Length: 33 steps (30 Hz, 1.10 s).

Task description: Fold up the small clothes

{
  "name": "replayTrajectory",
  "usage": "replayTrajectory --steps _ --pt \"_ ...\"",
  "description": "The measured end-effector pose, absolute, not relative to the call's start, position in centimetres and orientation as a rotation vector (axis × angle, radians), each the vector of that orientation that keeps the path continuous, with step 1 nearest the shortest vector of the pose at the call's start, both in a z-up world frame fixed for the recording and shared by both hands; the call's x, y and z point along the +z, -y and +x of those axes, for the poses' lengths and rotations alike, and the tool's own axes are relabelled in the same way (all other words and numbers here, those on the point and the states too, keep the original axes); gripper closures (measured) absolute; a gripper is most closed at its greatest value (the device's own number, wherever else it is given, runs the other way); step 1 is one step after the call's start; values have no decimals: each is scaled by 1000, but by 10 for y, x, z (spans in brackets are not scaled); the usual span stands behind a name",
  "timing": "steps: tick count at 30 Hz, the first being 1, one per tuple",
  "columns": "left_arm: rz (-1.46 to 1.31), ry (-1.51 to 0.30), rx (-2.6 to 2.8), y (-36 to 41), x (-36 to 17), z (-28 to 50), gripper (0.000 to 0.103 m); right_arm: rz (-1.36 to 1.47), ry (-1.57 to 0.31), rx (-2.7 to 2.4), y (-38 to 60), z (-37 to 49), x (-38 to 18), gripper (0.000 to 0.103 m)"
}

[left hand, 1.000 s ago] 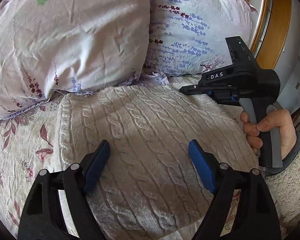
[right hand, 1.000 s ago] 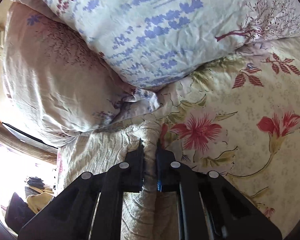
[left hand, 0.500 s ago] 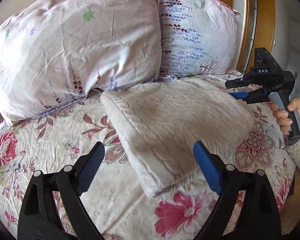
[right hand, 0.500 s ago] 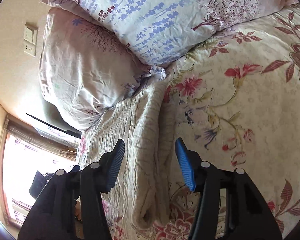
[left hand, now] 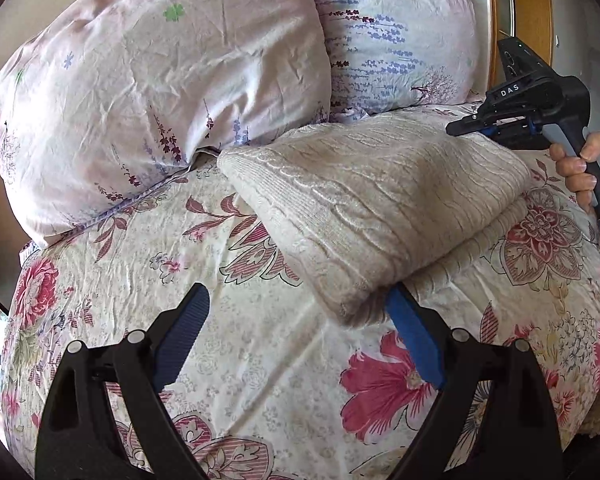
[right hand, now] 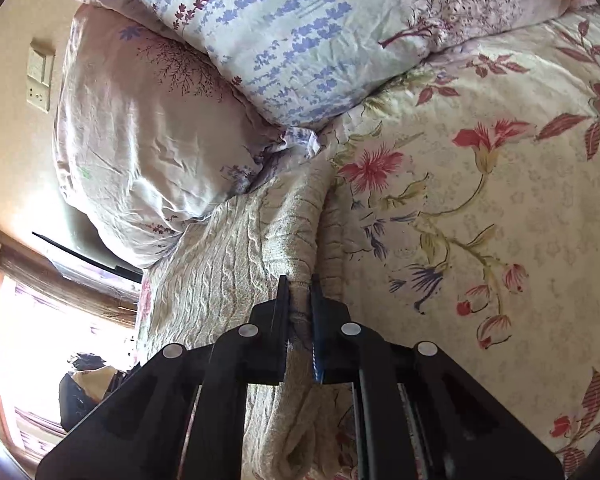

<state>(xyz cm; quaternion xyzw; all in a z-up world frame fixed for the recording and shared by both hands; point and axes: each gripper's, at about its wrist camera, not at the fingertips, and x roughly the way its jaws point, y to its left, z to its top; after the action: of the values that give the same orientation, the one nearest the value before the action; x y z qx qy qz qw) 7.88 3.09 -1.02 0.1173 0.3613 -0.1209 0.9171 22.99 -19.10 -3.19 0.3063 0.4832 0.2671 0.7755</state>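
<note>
Cream cable-knit wool fills the middle of what we see: the folded sweater (left hand: 380, 196) lies on the flowered bedspread (left hand: 236, 360), ahead of and slightly to the right of our left gripper (left hand: 296, 336). We hold that gripper spread wide with nothing between its blue pads (left hand: 182, 330); the left pad hangs over bare bedspread, while the right pad sits just beside the sweater's nearest folded corner, and we cannot tell whether it touches the knit. Beyond the left pad, the pink pillow (left hand: 160, 80) leans at the head of the bed, and the lavender-print pillow (left hand: 396, 36) stands next to it, behind the far edge of the sweater. Further right, past the sweater, our right hand (left hand: 580, 168) grips the handle of the right gripper (right hand: 300, 292), which reaches in over the sweater's far right edge. From that gripper's own camera, we see its jaws, which have just been closing, clamped on a raised fold of the sweater's edge, the knit bunched between the pads and running away towards the pillows. To the right of that pinched fold, only flowered bedspread spreads out.
</note>
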Motion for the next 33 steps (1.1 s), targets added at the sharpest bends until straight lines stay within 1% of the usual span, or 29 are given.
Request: replayTrajectory --steps 1,2,4,5,8,12,13,14,16,17,21,24,26,28,33 --pt "239 -743 -246 -32 -10 79 13 670 -1046 594 192 225 -28 87" --pt "236 -744 -245 -34 -10 79 13 672 -1049 604 195 219 -22 73" --pt "231 -742 -243 -36 -10 80 13 671 -1018 627 200 205 -6 53" --pt "232 -741 -242 -36 -10 80 13 646 -1005 629 201 195 1 53" --pt "242 -742 -241 -34 -11 81 13 567 -987 638 196 169 14 55" --pt "257 -743 -239 -30 -13 82 13 470 -1008 626 181 156 14 57" --pt "260 -742 -236 -29 -13 82 13 445 -1014 618 176 155 10 61" --pt "262 -741 -229 -29 -13 83 13 431 -1018 614 172 156 6 76" --pt "262 -741 -192 -31 -12 85 14 414 -1001 594 171 155 5 87" --pt "254 -742 -174 -33 -12 86 14 417 -983 588 172 154 7 90" --pt "183 -769 -135 -46 -10 89 15 398 -930 583 172 144 20 92" --pt "135 -820 -98 -52 -16 91 15 348 -974 537 166 140 12 92" --pt "44 -884 -78 -61 -24 95 15 331 -1015 505 162 140 0 92" --pt "-54 -940 -54 -70 -32 96 15 327 -1011 489 159 137 -3 92" --pt "52 -897 17 -52 -30 86 14 176 -956 414 139 126 1 92"
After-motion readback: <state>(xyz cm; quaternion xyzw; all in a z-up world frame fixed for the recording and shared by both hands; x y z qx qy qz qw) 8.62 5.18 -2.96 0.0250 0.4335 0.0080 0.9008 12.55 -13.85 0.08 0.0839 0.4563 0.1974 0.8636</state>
